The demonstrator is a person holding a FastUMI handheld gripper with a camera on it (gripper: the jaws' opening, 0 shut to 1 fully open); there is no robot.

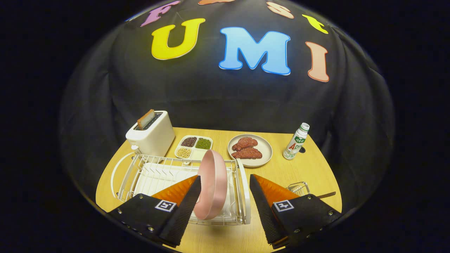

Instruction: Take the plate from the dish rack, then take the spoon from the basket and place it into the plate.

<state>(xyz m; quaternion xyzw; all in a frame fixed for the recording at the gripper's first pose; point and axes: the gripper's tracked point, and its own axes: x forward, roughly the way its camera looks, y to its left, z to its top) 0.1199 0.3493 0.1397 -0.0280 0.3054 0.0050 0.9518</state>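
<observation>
A pink plate (211, 184) stands on edge in the white wire dish rack (147, 175), near the rack's right end. My gripper (225, 196) is open above the rack's front. The plate sits between the fingers, close against the left finger (188, 203), while the right finger (262, 203) stands well apart from it. To the right, behind the right finger, a small wire basket (299, 188) rests on the table, and a dark spoon handle (327, 194) sticks out of it to the right.
A white toaster (151, 135) with a slice of toast stands at the back left. Behind the rack lie a divided tray of beans (194, 147) and a beige plate with meat (250, 150). A small bottle (296, 141) stands at the back right on the wooden table (309, 168).
</observation>
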